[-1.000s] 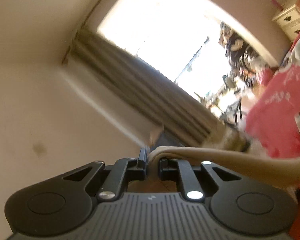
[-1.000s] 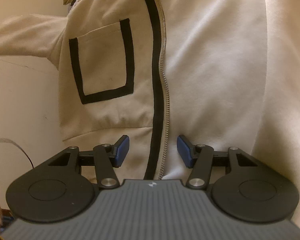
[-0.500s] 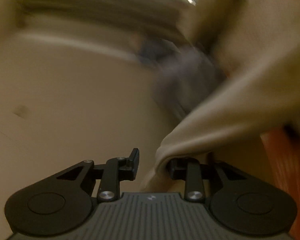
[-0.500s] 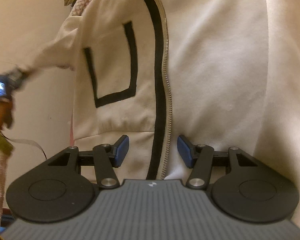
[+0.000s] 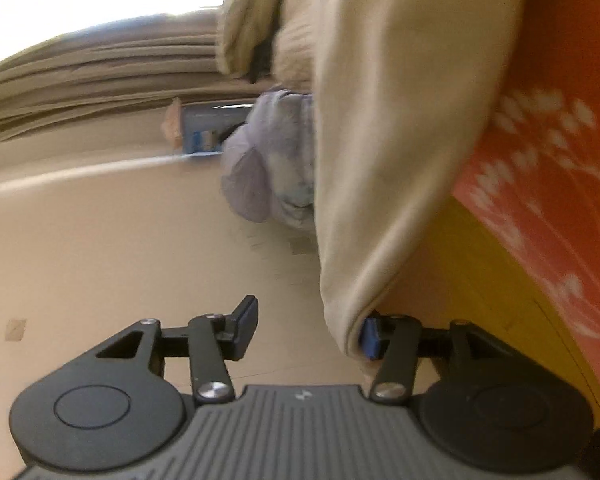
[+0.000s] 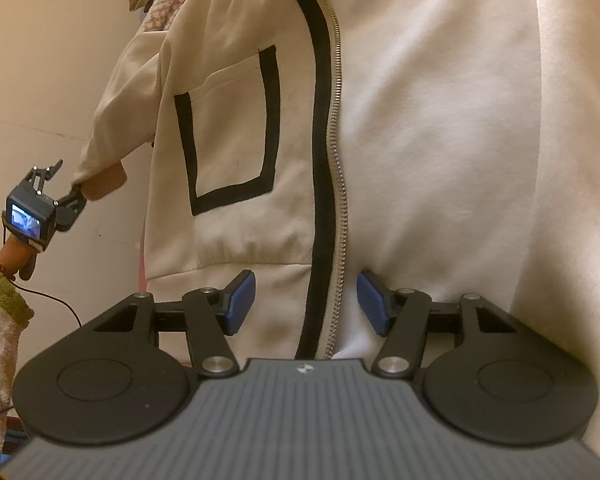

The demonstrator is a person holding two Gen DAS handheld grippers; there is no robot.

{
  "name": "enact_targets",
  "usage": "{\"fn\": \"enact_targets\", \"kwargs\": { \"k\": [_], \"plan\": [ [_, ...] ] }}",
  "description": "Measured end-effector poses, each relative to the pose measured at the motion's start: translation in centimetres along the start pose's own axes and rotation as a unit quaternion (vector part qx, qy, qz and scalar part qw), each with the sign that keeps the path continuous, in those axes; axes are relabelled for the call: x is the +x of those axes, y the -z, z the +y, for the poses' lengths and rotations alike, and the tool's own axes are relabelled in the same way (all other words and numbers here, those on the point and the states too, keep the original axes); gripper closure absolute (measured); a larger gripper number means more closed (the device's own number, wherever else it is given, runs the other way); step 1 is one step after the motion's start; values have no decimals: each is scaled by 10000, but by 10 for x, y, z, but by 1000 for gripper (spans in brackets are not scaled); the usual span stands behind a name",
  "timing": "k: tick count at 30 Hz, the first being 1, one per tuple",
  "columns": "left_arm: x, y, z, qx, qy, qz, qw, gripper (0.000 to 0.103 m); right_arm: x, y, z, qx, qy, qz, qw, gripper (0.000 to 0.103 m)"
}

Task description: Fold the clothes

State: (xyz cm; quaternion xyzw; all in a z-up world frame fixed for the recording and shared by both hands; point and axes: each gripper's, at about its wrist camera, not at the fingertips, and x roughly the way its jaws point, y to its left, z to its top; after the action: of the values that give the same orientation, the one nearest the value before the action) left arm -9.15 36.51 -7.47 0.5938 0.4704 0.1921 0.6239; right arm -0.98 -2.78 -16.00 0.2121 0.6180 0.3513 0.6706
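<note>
Cream zip jacket (image 6: pixel 420 128) fills your right view, spread open-faced, black trim down the zipper (image 6: pixel 336 168) and round the pocket (image 6: pixel 228 132). Step looks like sleeve handling. Left claw (image 5: pixel 308 334) jaws apart, sleeve (image 5: pixel 388 160) cuff draped against one pad, not clamped. Right claw (image 6: pixel 306 302) apart, straddling the zipper at the hem. Judgement: a firm pinch comes before any fold.

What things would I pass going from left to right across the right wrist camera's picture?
Fuzzy sleeve with green cuff → left gripper → cream sleeve end → black-edged pocket → black strip → zipper → plain cream jacket front.
</note>
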Motion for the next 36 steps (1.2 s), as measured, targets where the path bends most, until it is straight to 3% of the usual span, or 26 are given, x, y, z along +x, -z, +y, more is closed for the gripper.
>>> {"fn": "enact_targets", "kwargs": {
  "k": [3, 11, 17, 19, 20, 23, 27, 31, 35, 36],
  "plan": [
    [-6, 5, -15, 34, 295, -60, 9995, 48, 0, 0, 0, -2, 7, 7, 10000, 46],
    [2, 24, -16, -757, 861, 112, 9933, 46, -2, 1, 0, -4, 29, 12, 10000, 45],
    [10, 40, -7, -1514, 1271, 233, 9800, 42, -2, 1, 1, 0, 22, 32, 10000, 42],
    [13, 45, -4, -1764, 1406, 273, 9738, 39, -3, 1, 1, -4, 18, 45, 10000, 42],
    [13, 55, 0, -2017, 1552, 288, 9667, 39, -2, 1, 1, -2, 15, 51, 10000, 42],
    [12, 85, 13, -2821, 2018, 328, 9374, 39, -1, 1, 1, 8, 8, 58, 10000, 41],
    [11, 126, 31, -3849, 2609, 376, 8845, 39, 0, 1, 2, 11, 1, 60, 10000, 39],
    [10, 167, 49, -4813, 3155, 418, 8167, 38, 1, 1, 3, -10, -2, 66, 10000, 38],
    [9, 208, 67, -5696, 3649, 453, 7351, 39, 1, 1, 2, 21, -58, 61, 10000, 37],
    [12, 217, 68, -5864, 3637, 483, 7222, 39, 1, 1, 1, 42, -78, 56, 9999, 37]
  ]
}}
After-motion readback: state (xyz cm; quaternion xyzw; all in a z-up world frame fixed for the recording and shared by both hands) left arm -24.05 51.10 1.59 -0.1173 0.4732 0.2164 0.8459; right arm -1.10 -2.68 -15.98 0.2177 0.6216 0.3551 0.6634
